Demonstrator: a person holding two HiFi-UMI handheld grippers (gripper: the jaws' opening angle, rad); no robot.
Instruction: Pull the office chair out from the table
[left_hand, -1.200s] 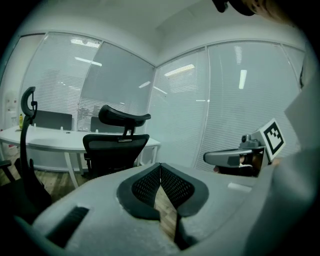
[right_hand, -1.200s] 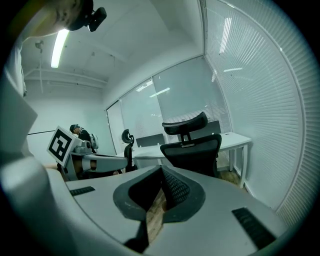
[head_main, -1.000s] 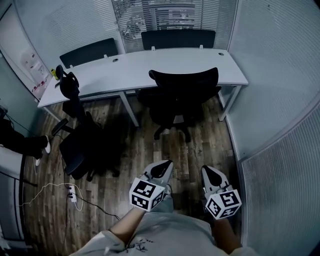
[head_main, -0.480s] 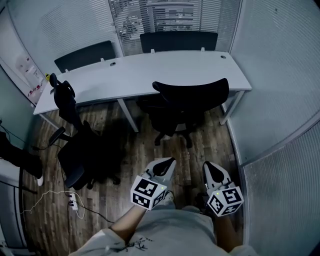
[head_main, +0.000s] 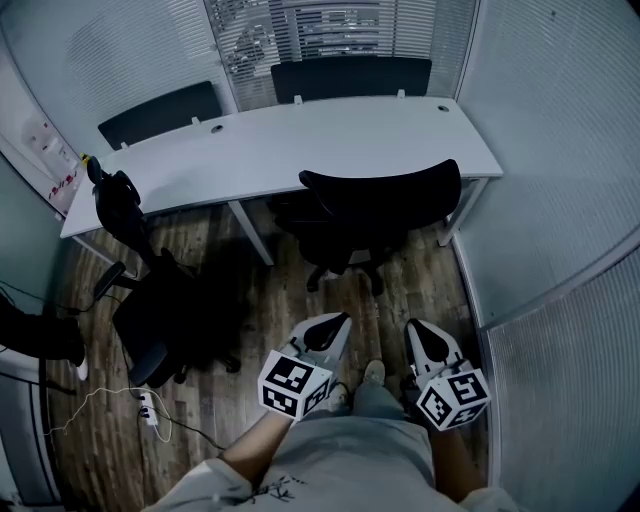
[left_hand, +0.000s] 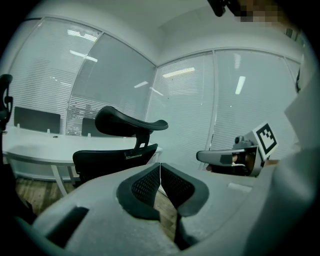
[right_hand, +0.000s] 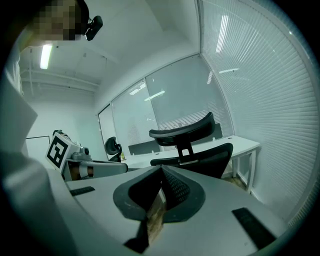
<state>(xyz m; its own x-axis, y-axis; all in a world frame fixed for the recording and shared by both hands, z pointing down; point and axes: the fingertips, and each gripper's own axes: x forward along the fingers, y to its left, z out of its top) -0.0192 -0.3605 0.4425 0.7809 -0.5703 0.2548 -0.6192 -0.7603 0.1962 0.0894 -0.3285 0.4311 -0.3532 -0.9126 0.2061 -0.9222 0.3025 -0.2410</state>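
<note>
The big white table (head_main: 300, 140) runs across the room in front of the window blinds. The office chair (head_main: 385, 200) is pushed in at the right half of the table. Its seat is tucked under the edge and its black back faces the person. It stands on little wheels on the wood floor (head_main: 290, 300), so I think it will roll easily once it gets a tug. It looks big and a bit heavy, though, and it may spin or swing sideways if only one corner is pulled. The wide back looks soft and stretchy, so it may be hard to pinch well. The hard top rim of the back looks like the best place to grab, or else the stiff neck under the headrest (right_hand: 182, 131). Both claws are well apart from the chair. The left gripper (head_main: 335, 323) is squeezed closed with nothing in it, and the right gripper (head_main: 415, 330) is closed and empty too. I think both would have to open wide first.
</note>
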